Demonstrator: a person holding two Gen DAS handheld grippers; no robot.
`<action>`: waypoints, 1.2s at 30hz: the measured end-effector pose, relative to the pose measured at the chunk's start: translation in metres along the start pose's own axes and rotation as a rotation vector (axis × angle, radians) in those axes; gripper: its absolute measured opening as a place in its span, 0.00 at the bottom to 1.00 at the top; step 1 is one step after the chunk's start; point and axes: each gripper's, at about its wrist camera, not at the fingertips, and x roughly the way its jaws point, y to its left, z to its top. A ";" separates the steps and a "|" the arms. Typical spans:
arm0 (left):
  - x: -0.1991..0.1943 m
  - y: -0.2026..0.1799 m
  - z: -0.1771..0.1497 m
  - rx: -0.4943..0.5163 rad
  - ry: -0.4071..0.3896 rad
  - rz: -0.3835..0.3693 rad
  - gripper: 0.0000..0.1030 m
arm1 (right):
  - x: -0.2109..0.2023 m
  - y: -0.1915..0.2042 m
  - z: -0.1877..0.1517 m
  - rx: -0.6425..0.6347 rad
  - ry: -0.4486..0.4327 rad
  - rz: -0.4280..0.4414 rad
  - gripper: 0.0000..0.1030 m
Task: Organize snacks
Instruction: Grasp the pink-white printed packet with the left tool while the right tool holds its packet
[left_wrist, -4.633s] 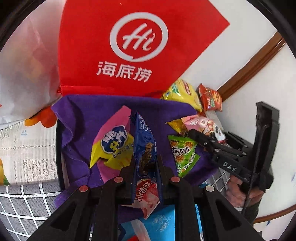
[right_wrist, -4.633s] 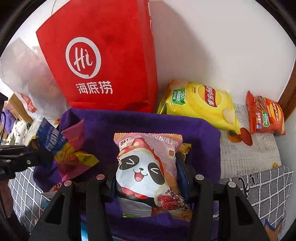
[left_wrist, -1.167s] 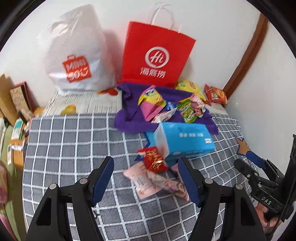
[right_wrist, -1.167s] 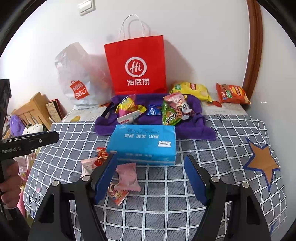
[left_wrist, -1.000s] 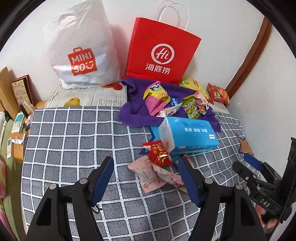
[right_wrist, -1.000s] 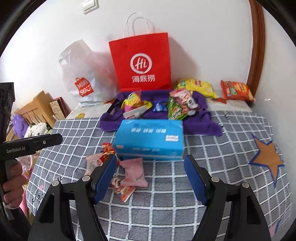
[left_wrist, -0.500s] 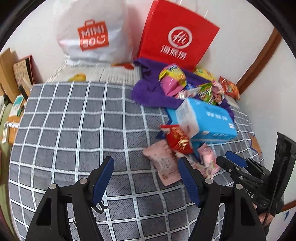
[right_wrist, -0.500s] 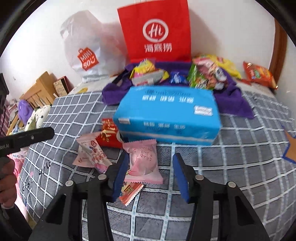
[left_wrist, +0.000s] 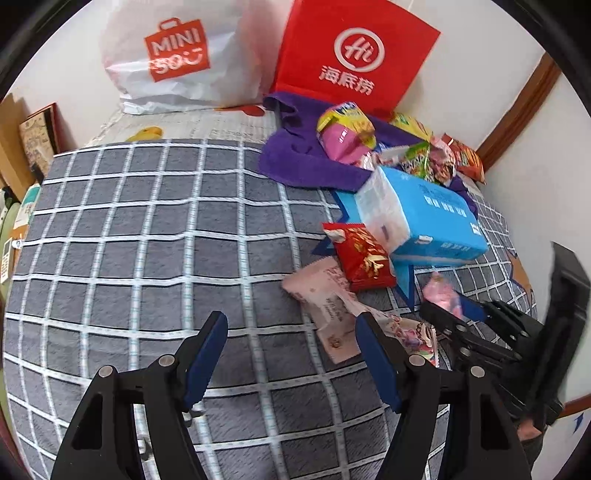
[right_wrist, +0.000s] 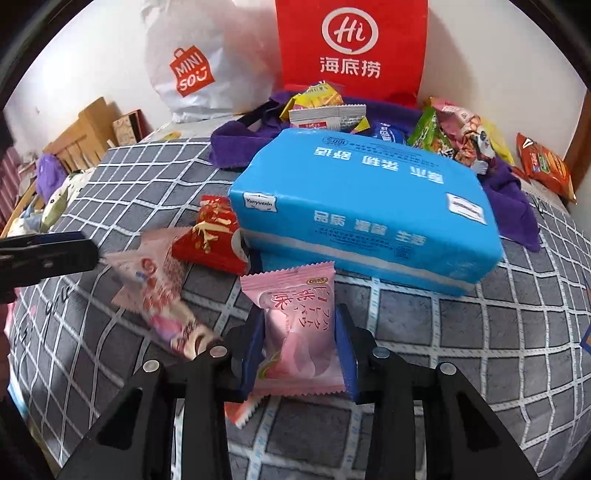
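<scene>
While most of the snacks already lie heaped on the purple towel (right_wrist: 511, 201) behind the blue tissue pack (right_wrist: 364, 206), a small cluster in front of that pack is not yet sorted, so by my reading the job is well past halfway but not finished.

Far left of the tissue pack, the left claw (left_wrist: 290, 343) hangs over the bare grey checked blanket (left_wrist: 147, 236) with its jaws spread wide and nothing between them. Its right finger sits just beside the pale pink wrapper (left_wrist: 325, 295), which lies flat in front of the pack's left corner; that wrapper looks like its likeliest pick, though it is not gripped yet. Leaning against the pack's left end is a red packet (right_wrist: 212, 236), touching both the pack and the pale pink wrapper.

Directly in front of the tissue pack, the right claw (right_wrist: 299, 343) is closed down on a pink candy bag (right_wrist: 297, 325), both pads pressing its sides, the bag's top edge near the pack's lower front face. Another small wrapper peeks out under that bag; I cannot tell what it is.

Behind the pack on the towel sit the yellow-and-pink bag, a green bag and a panda bag, with the red paper bag (right_wrist: 351, 48) standing at the wall. To the right of the towel, an orange chip bag (right_wrist: 545, 166) lies off it, so it may still need moving.
</scene>
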 end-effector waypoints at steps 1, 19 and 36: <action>0.004 -0.003 0.001 -0.002 0.008 -0.004 0.68 | -0.007 -0.004 -0.003 0.000 -0.017 0.002 0.36; 0.045 -0.040 0.010 0.029 0.060 0.050 0.68 | -0.037 -0.107 -0.051 0.163 -0.081 -0.138 0.36; 0.040 -0.053 -0.009 0.219 -0.057 0.215 0.34 | -0.028 -0.102 -0.046 0.148 -0.054 -0.159 0.37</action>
